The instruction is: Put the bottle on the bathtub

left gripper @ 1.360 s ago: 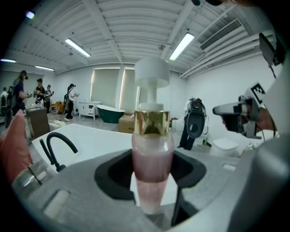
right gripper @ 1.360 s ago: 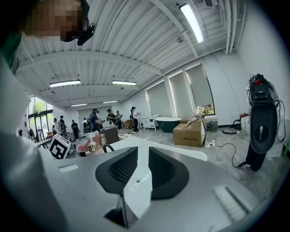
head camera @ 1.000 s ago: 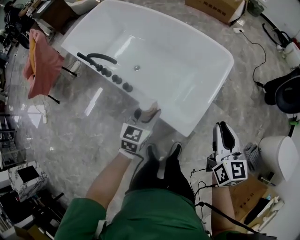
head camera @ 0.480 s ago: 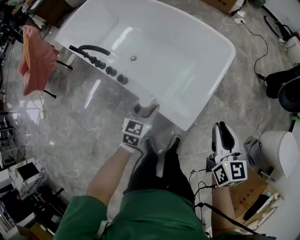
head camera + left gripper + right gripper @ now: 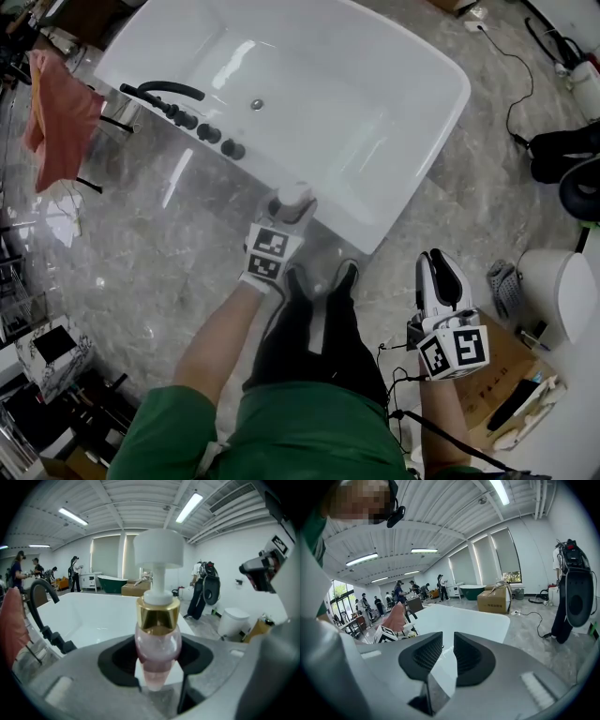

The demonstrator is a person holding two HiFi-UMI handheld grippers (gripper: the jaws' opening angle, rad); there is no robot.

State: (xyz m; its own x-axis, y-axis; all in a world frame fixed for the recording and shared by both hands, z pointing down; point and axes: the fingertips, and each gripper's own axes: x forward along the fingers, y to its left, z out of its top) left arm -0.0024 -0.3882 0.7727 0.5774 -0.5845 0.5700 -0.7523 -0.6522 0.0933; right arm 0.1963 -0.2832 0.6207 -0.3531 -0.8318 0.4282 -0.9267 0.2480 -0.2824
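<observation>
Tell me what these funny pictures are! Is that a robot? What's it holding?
No robot, just a person holding a grabbing tool in each hand. One picture comes from a camera on their head, looking down at a big white bathtub on a grey floor. The other two come from cameras riding on the tools. The left tool has its fingers squeezed around a pink bottle with a gold collar and white pump, close to the tub's near edge. The right tool is empty, fingers slightly apart.
</observation>
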